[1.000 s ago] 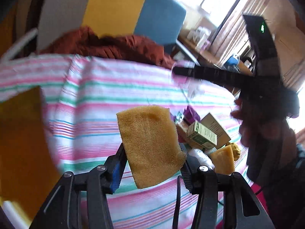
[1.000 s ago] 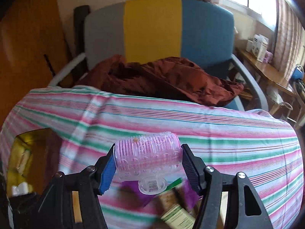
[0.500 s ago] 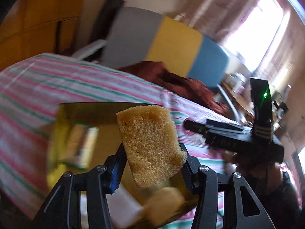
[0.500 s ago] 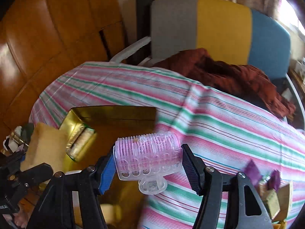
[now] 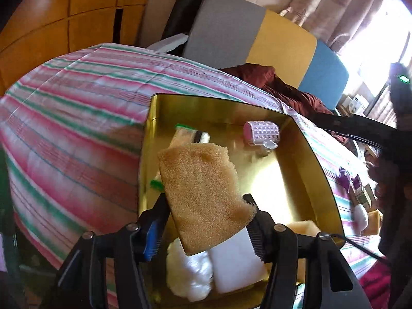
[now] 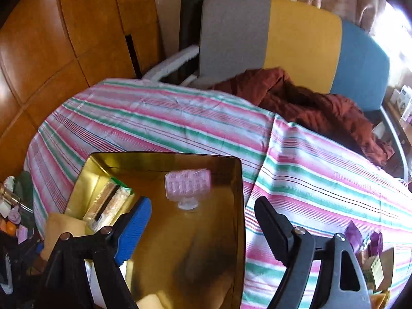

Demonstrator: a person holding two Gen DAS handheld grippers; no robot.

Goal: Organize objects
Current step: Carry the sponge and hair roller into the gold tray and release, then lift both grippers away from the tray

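The gold box (image 5: 303, 139) sits on the striped cloth (image 5: 77, 118) so things can go inside it. The right tongs (image 6: 203, 228) have just been opening, with nothing between them now. The pink curler (image 6: 188, 184) is in the box near its far wall, blurry. The left tongs (image 5: 206, 221) have just been opening too, but the sponge (image 5: 200, 193) is between them over the box, ready to drop in.
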